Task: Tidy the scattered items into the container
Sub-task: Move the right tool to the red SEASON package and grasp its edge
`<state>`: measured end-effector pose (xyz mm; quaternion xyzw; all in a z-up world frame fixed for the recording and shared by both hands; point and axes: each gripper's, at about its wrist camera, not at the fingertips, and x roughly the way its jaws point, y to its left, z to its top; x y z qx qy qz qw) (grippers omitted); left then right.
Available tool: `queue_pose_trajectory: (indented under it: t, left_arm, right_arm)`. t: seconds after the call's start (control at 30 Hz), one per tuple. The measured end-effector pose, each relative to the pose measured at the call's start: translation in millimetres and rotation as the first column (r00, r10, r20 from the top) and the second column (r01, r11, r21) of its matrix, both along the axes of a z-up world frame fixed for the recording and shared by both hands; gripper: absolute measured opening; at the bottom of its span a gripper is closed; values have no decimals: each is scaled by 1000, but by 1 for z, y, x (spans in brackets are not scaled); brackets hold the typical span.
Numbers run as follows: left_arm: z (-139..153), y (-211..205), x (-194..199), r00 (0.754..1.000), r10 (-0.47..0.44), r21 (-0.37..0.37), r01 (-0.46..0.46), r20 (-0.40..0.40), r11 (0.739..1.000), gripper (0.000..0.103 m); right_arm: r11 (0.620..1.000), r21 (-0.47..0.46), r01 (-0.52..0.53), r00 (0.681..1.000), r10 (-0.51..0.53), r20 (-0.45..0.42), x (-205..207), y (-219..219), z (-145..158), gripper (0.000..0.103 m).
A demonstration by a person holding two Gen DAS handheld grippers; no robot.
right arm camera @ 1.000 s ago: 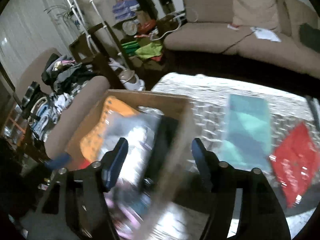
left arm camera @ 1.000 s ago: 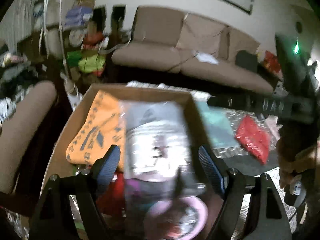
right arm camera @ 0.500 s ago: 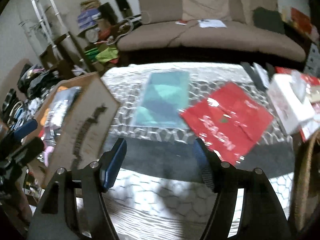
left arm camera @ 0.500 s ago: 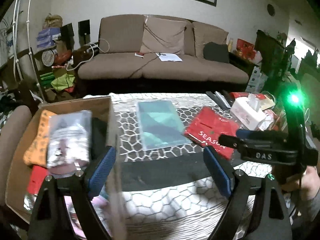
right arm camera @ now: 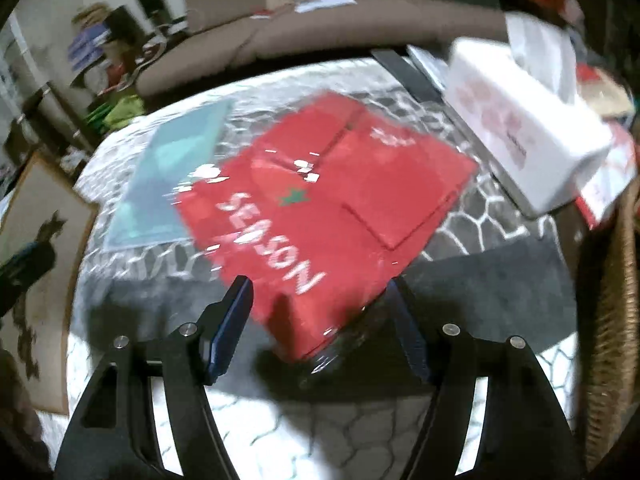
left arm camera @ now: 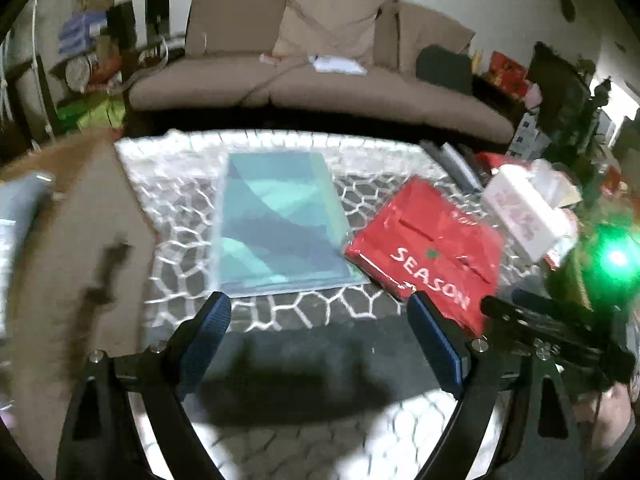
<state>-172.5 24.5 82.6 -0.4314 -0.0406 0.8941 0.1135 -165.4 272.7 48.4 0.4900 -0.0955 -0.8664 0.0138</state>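
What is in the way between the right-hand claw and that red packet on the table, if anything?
Nothing visible. The right gripper is open and empty, and the red packet lies flat on the table straight ahead of it, its near corner already reaching between the fingers. The white tissue box stands off to the side, clear of that path.

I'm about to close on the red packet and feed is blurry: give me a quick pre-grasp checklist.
1. Right gripper open and empty: ok.
2. Red packet lined up: ok, its near corner lies between the right gripper's fingers.
3. Pads touching the packet: cannot tell, blurred.
4. Left gripper open, empty, jaws just widened: ok; it faces the teal packet.
5. Packets apart: not ok, the red one's edge seems to overlap the teal one's corner.
6. Cardboard box within view at left: ok; room inside cannot tell.
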Motion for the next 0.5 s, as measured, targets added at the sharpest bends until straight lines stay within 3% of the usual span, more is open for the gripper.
queue_pose_trajectory:
  t: [0.1,0.17,0.2,0.3,0.33,0.4,0.5]
  left_arm:
    - [-27,13,-33,998,12,6,-13,62,1000,90]
    - [-40,21,-53,996,34,-42,-31,82,999,90]
    - [-44,21,-59,995,43,-53,-39,88,998,90]
    - [-51,11,-68,992,89,-29,-86,91,996,90]
    - [-55,6,-69,990,94,0,-95,102,996,90]
    - [-65,2,-71,986,66,53,-75,155,996,90]
    - [-69,17,-70,991,14,27,-18,134,999,91]
  right_arm:
    - [1000,-6,21,1000,-21,15,-8,9,-16,66]
    - [993,93,68,996,-73,55,-8,13,-24,66]
    - [992,89,84,994,-89,62,-6,16,-27,66]
    - [983,-121,138,989,-131,64,5,37,-38,74]
    - [977,-158,143,989,-136,52,6,41,-38,82]
    - [966,-211,150,988,-142,51,3,43,-39,83]
    - [962,-249,110,994,-103,40,-7,39,-42,83]
